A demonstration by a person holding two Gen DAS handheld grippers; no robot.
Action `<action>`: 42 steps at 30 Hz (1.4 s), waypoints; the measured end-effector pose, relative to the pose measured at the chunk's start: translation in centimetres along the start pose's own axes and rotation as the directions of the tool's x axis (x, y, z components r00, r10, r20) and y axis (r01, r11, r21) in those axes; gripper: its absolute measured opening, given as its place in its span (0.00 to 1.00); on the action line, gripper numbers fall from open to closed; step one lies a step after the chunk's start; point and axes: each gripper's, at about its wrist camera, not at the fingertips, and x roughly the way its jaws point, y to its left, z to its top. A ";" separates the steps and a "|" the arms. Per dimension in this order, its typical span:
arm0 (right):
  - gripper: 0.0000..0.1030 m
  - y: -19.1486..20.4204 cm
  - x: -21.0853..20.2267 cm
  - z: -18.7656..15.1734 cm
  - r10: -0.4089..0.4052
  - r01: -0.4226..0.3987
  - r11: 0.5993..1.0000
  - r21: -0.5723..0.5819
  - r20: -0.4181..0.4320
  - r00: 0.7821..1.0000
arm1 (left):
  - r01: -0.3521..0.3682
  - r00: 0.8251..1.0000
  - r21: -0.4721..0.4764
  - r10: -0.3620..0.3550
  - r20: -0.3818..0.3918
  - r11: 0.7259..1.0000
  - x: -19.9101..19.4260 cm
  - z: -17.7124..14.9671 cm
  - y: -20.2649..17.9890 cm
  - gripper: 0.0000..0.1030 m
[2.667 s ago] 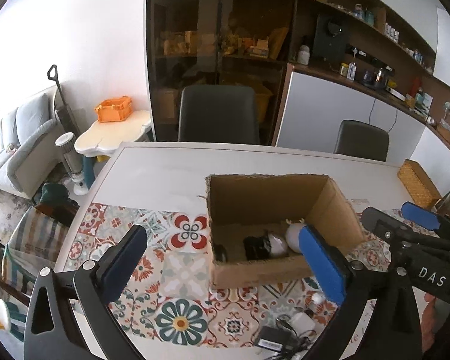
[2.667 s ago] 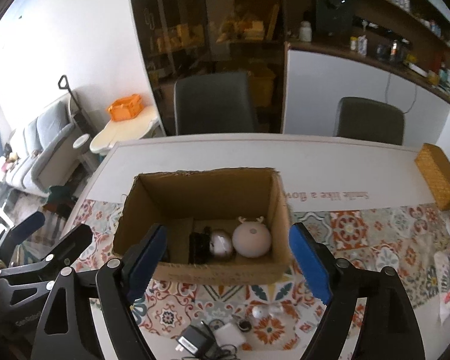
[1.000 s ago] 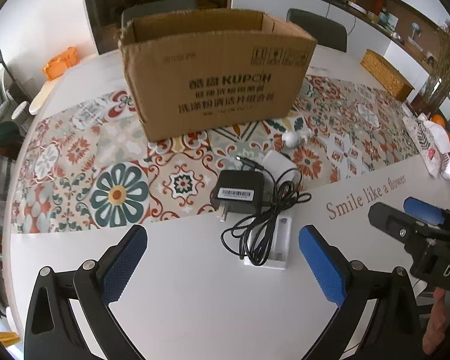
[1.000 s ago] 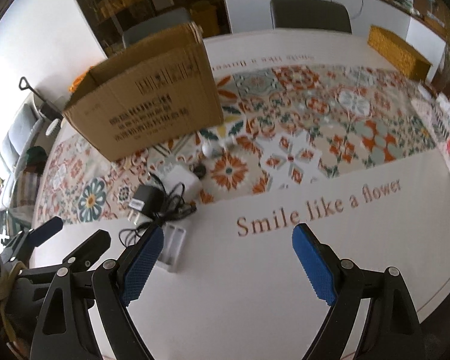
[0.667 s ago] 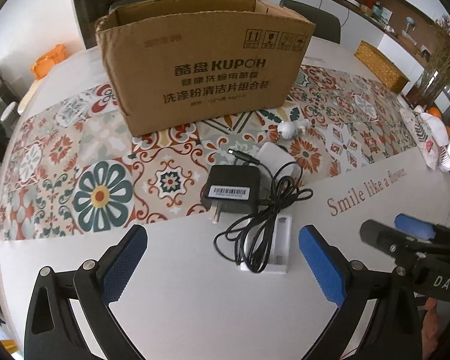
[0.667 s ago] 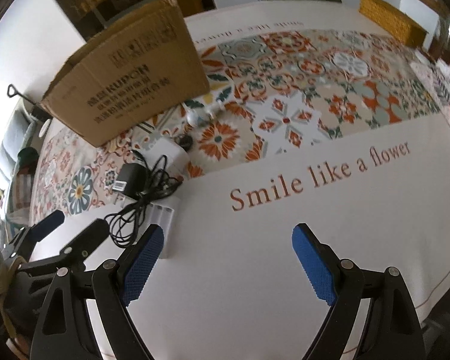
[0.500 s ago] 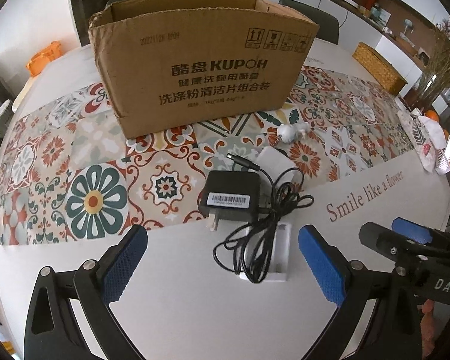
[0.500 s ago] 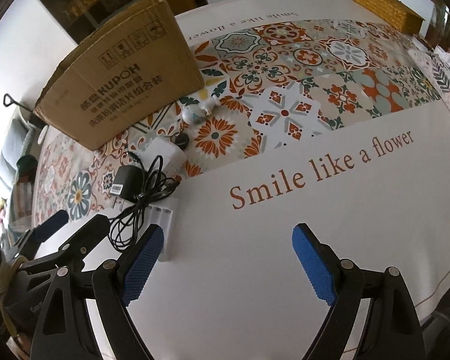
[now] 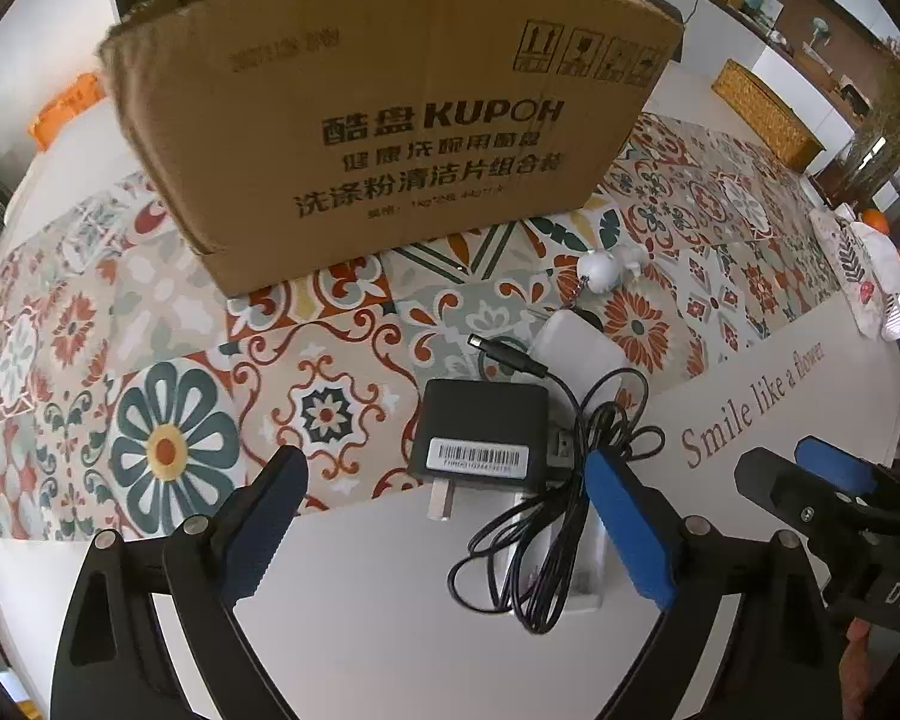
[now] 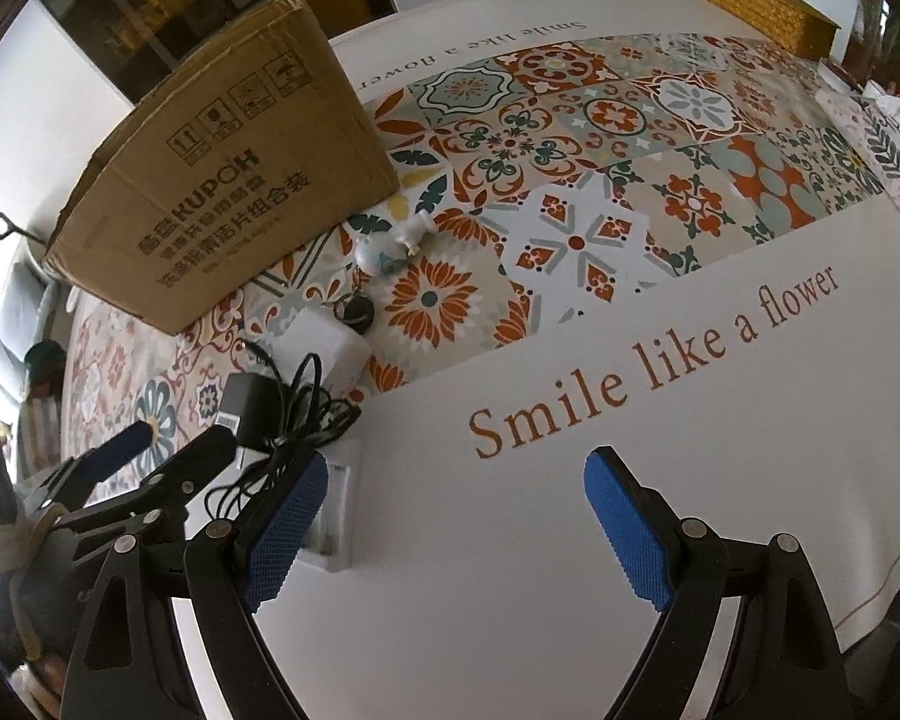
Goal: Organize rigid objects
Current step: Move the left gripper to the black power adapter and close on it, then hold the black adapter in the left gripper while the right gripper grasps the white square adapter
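Note:
A black power adapter (image 9: 479, 432) with a tangled black cable (image 9: 546, 540) lies on the table, partly over a white battery holder (image 9: 585, 570). A white square block (image 9: 576, 348) and a small white figurine (image 9: 597, 267) lie behind it. My left gripper (image 9: 444, 528) is open, low over the table, with the adapter between its fingers. My right gripper (image 10: 456, 516) is open and empty over bare white tablecloth; the adapter (image 10: 243, 402), battery holder (image 10: 333, 510) and figurine (image 10: 384, 249) lie to its left. The cardboard box (image 9: 390, 102) stands behind.
The table has a patterned tile runner (image 9: 168, 360) and a white cloth with "Smile like a flower" (image 10: 648, 360). A woven basket (image 9: 765, 114) sits far right. A floral pouch (image 9: 864, 264) lies at the right edge. A small black round item (image 10: 354, 309) lies by the white block.
Both grippers have dropped from above the box down to the table. The left gripper has closed in on the adapter, which now lies between its open fingers.

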 end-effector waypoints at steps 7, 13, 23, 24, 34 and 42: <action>0.85 0.1 0.5 0.6 -0.010 0.010 1.000 0.000 -0.007 1.000 | 0.003 0.999 0.012 -0.002 -0.053 1.000 1.5 0.7 -0.2 0.82; 0.85 -0.1 1.5 1.0 -0.007 0.008 1.000 0.015 -0.030 1.000 | 0.037 0.995 -0.017 -0.038 -0.097 0.999 2.9 1.0 0.1 0.77; 0.85 -0.3 2.2 1.7 -0.013 0.014 1.000 0.016 -0.040 0.999 | 0.071 0.989 -0.055 -0.078 -0.128 0.996 4.2 1.3 -0.2 0.61; 0.85 -0.3 2.2 1.7 -0.014 0.015 1.000 0.016 -0.039 0.999 | 0.074 0.989 -0.051 -0.080 -0.125 0.996 4.2 1.2 -0.3 0.58; 0.85 -0.5 2.3 1.6 -0.004 0.005 1.000 0.020 -0.044 0.999 | 0.141 0.988 -0.087 -0.146 -0.058 0.986 3.1 0.6 0.8 0.55; 0.85 0.5 2.1 1.5 0.017 -0.018 1.000 -0.018 -0.040 0.999 | 0.122 0.992 -0.136 -0.126 -0.021 0.983 1.3 -0.3 2.2 0.54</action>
